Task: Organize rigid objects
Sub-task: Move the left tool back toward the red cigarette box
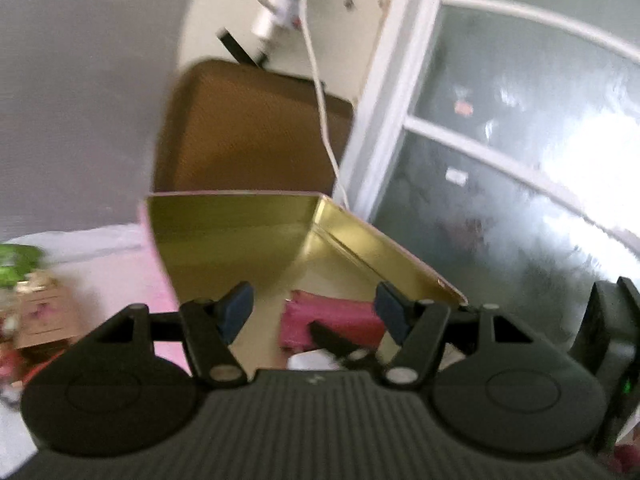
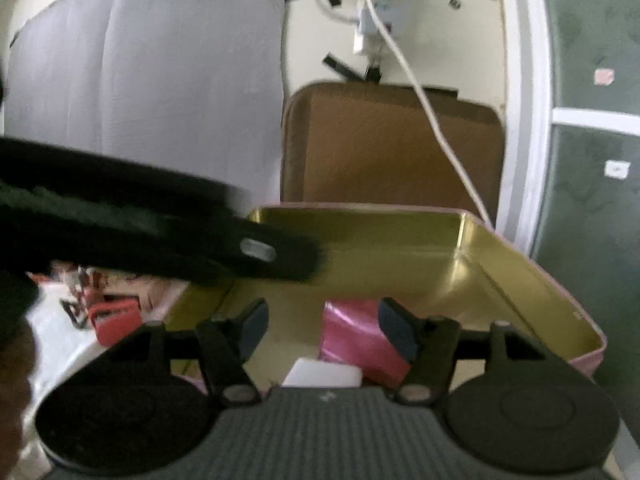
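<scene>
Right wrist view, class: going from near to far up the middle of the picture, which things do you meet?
White block → pink packet → gold tin → brown case → white plug.

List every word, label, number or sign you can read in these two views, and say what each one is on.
No text can be read in either view.
Small white mark on the left gripper body: too small to read.
Same mark on the right gripper body: too small.
White sticker and pink sticker on the glass door: blurred.
Tan card left of the gold tin: print blurred.
</scene>
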Tool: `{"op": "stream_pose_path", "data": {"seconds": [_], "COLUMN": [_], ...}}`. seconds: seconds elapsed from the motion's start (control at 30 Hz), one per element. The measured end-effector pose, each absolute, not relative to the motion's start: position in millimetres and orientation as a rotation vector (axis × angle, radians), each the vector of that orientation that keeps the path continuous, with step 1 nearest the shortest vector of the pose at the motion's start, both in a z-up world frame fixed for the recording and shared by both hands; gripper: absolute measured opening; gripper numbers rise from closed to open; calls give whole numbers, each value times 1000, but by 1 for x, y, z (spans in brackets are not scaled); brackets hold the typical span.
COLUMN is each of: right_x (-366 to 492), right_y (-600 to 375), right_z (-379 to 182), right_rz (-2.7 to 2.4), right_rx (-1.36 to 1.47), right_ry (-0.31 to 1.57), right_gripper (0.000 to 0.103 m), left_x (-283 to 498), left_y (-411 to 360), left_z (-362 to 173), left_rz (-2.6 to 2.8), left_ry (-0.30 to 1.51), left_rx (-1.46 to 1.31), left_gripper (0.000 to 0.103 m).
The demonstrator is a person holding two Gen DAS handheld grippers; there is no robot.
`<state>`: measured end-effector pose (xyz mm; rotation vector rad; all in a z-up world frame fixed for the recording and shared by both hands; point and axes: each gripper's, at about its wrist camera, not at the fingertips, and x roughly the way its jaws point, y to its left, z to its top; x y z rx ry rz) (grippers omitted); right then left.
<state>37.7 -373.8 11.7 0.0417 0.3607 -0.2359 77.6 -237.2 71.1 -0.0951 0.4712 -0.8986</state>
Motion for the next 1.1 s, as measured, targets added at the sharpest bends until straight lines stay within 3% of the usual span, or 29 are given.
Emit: {"op": "stream_pose_path", "data": {"seconds": [0.33, 0.77, 1.1], "right_x": [25, 76, 101], "right_y": [-300, -168, -112], "right_z": [41, 6, -11], "right_rz": [-53, 246, 318], "right_rx": [17, -91, -186], "right_ry": [235, 408, 493], "right_gripper": [63, 63, 63], "left_x": [68, 102, 108], "left_y": [-95, 56, 102], "left_z": [41, -7, -16], "left_rz": [-610, -231, -205], "left_ry": [495, 593, 582], "left_rx": [-40, -114, -294], "left_gripper": [70, 70, 70]}}
